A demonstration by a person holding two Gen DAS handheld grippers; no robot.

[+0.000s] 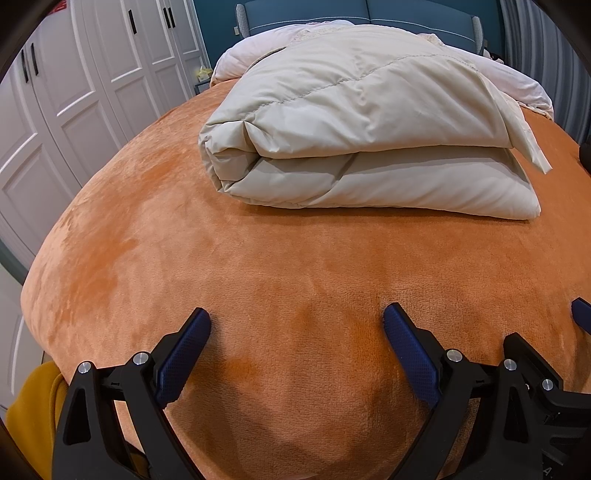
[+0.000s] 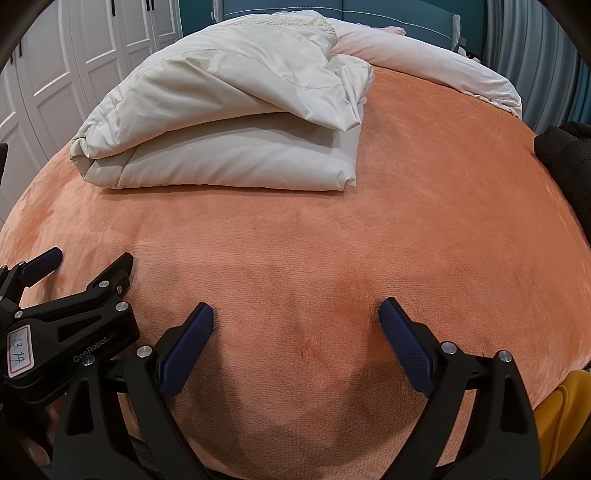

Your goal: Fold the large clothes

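1. the folded cream coat (image 1: 354,122) lies on the bed (image 1: 258,266), toward its far half, well apart from both grippers. it is doubled over into a thick bundle with a rounded fold at its left end and flat layers stacked underneath.
2. in the right wrist view the same coat (image 2: 229,122) sits left of centre, its upper layer draped loosely over the lower one, and its right edge falls in a straight line onto the bed (image 2: 406,240).
3. a narrow strip of the coat's fabric hangs off its right corner in the left wrist view.
4. the left gripper (image 1: 297,325) hovers over the near part of the orange bed cover; its jaws are spread wide and hold nothing.
5. the right gripper (image 2: 295,317) is just beside it, also low over the cover, with its jaws spread wide and holding nothing.
6. the left gripper (image 2: 70,295) shows at the left edge of the right wrist view, with a small label on its body.
7. behind the coat lies a pale pink quilt (image 2: 424,62), against a blue headboard (image 1: 332,14).
8. white wardrobe doors (image 1: 92,74) stand to the left of the bed.
9. a yellow cloth (image 1: 33,406) shows at the near corner, and a black garment (image 2: 565,158) lies at the bed's right edge.
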